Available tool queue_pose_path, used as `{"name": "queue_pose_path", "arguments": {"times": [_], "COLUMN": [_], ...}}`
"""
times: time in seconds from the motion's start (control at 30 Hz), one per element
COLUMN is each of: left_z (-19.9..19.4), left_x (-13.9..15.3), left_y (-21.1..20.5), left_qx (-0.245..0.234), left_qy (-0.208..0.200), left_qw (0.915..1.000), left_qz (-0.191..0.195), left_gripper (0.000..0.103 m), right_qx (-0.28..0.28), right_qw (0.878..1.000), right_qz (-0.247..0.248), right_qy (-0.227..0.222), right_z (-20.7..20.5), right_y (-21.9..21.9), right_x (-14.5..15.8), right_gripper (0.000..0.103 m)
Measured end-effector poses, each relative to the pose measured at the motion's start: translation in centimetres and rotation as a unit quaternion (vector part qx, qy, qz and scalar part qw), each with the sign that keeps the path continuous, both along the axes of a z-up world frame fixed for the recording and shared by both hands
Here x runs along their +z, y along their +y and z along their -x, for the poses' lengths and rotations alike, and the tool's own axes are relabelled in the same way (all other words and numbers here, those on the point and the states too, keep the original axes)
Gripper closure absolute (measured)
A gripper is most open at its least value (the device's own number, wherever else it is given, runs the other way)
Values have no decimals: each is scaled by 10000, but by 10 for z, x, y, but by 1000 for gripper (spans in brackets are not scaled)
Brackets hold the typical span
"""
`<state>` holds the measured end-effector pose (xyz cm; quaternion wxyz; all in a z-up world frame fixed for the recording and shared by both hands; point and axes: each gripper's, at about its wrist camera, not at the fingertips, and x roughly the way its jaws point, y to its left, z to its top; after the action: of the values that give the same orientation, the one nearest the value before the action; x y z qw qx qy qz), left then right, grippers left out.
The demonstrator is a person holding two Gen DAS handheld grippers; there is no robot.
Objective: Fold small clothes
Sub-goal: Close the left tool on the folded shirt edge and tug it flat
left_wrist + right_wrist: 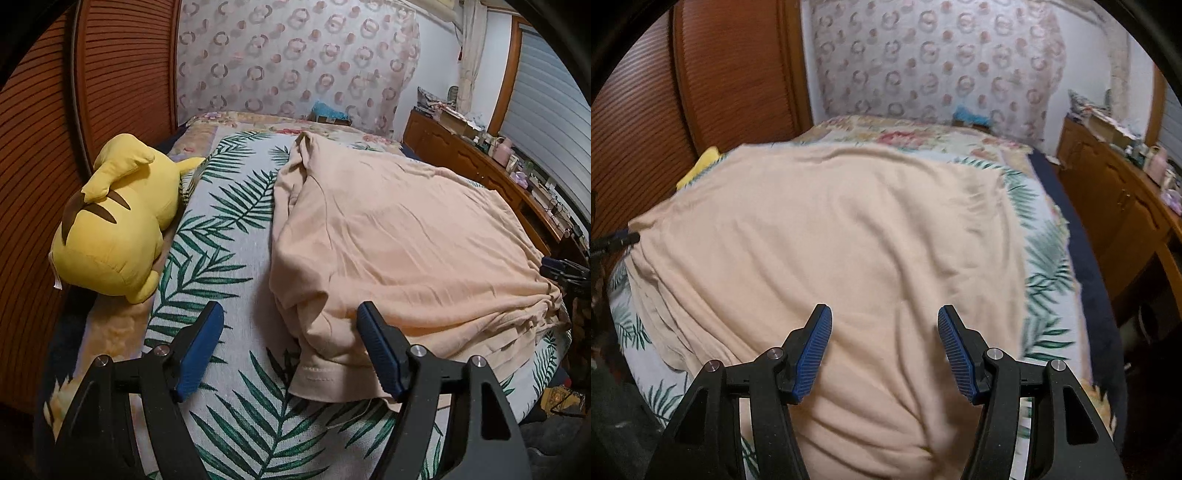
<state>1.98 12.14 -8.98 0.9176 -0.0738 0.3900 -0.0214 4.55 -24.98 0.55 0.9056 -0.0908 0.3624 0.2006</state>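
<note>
A yellow plush toy [110, 221] lies at the far left, on the bed beside the brown slatted headboard [40, 155], well apart from the peach shirt [388, 236]. Between the toy and the shirt runs a bare strip of the leaf-print cover [221, 229] that lies over the bed.

The left gripper [290, 347] hangs over the cover just left of the shirt's near corner, its jaws spread wide and holding nothing; the right blue pad [380, 354] overlaps the shirt's hemmed corner in the view, but whether it touches the cloth cannot be told.

The shirt lies spread over the middle of the cover, wrinkled, with layered folds bunched along its left side and near edge. In the right wrist view the shirt [849, 236] fills most of the frame.

The right gripper [884, 350] is over the shirt's near part, jaws parted wide with nothing between them. The cover [1045, 258] shows again to the right of the shirt. Further right of the shirt, past the bed's edge, stands a wooden cabinet [1115, 199] with small cluttered items on top, too blurred to name.
</note>
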Motion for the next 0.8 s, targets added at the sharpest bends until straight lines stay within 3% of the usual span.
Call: {"name": "queue_pose_path", "arguments": {"times": [0.17, 0.3, 0.37, 0.43, 0.5, 0.57, 0.67, 0.8], "left_z": [1, 2, 1, -1, -3, -5, -8, -6], "left_x": [-4, -6, -7, -8, -7, -7, -5, 10], "left_y": [-3, -5, -6, -9, -11, -13, -17, -23], "left_qx": [-53, -122, -192, -227, -277, -411, -504, -635], "left_qy": [52, 31, 45, 64, 80, 130, 157, -83], "left_qw": [10000, 9999, 9998, 9997, 9995, 9986, 9980, 9967], "left_qz": [-9, 63, 103, 100, 115, 291, 342, 495], "left_gripper": [28, 28, 43, 49, 60, 78, 92, 94], "right_qx": [100, 119, 161, 228, 220, 211, 220, 204], "right_qw": [9996, 9995, 9996, 9994, 9993, 9994, 9994, 9995], "right_qz": [157, 255, 222, 245, 281, 254, 253, 237], "right_qy": [212, 127, 111, 111, 99, 112, 110, 101], "right_z": [-18, -22, -20, -16, -16, -17, -15, -15], "right_y": [14, 21, 20, 23, 24, 22, 23, 24], "right_x": [-13, -10, -12, -14, -15, -15, -13, -13], "right_gripper": [41, 40, 36, 30, 28, 27, 26, 26]}}
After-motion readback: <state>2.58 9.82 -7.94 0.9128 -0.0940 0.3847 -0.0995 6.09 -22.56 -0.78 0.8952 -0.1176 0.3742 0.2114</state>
